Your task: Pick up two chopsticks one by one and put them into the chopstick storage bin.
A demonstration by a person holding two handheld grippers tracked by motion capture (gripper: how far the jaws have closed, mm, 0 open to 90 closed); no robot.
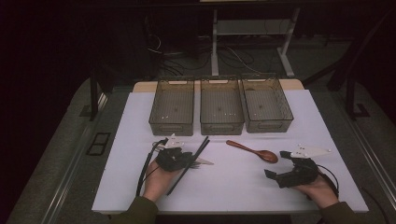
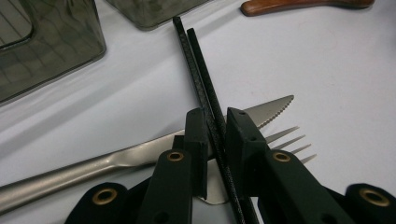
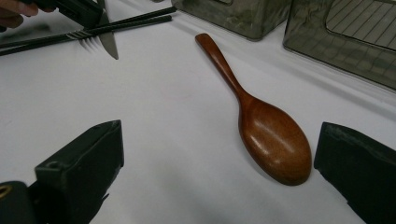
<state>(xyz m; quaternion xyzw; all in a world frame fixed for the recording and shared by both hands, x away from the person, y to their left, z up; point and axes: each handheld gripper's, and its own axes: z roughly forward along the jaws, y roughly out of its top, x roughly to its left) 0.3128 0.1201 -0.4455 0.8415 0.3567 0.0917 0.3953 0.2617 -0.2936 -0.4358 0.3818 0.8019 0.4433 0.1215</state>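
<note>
My left gripper [image 1: 184, 158] [image 2: 215, 122] is shut on a pair of black chopsticks [image 1: 197, 153] [image 2: 195, 65], gripping them partway along their length. Beneath the chopsticks lie a steel knife [image 2: 273, 106] and a fork [image 2: 290, 139] on the white table [image 1: 233, 182]. A brown wooden spoon [image 1: 254, 150] [image 3: 273, 140] lies to the right of centre, bowl nearest my right gripper [image 1: 276, 164] [image 3: 217, 140]. That gripper stands open just above the table, its jaws wide apart with the spoon's bowl close to the right jaw. The right gripper view also shows the chopsticks [image 3: 135, 21], knife [image 3: 109, 46] and left gripper [image 3: 79, 9] farther off.
Three smoky translucent bins stand in a row at the table's far side: left [image 1: 171, 128], middle [image 1: 222, 127], right [image 1: 268, 125]. Each looks nearly bare inside. Table edges run close on both sides, with dark floor and cables beyond.
</note>
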